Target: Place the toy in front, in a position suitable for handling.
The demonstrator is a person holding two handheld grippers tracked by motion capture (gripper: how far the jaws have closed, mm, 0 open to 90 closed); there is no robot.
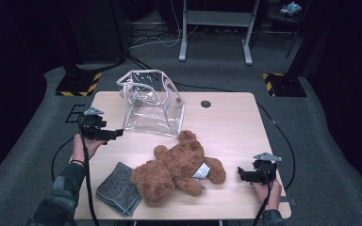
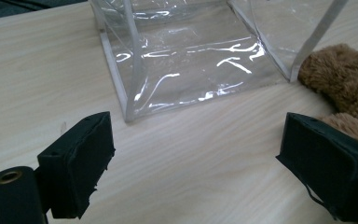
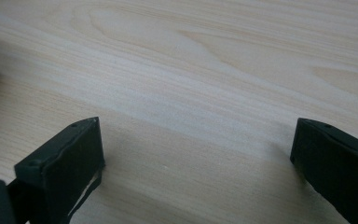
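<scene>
While the pale wooden table [image 1: 231, 122] bears everything, its biggest load is the clear, soft plastic box-shaped bag [image 1: 152, 104] standing open-topped at the far left, and just in front lies the brown plush teddy bear [image 1: 176, 168] on its back, head touching the bag's near corner. Beside the bear's leg at the near left rests a folded grey cloth [image 1: 119, 188]. Both jaws spread wide and hold nothing: the left gripper [image 1: 115, 134] faces the bag's near wall [image 2: 186, 79], and the right gripper [image 1: 242, 174] hangs over bare wood near the bear's arm.
</scene>
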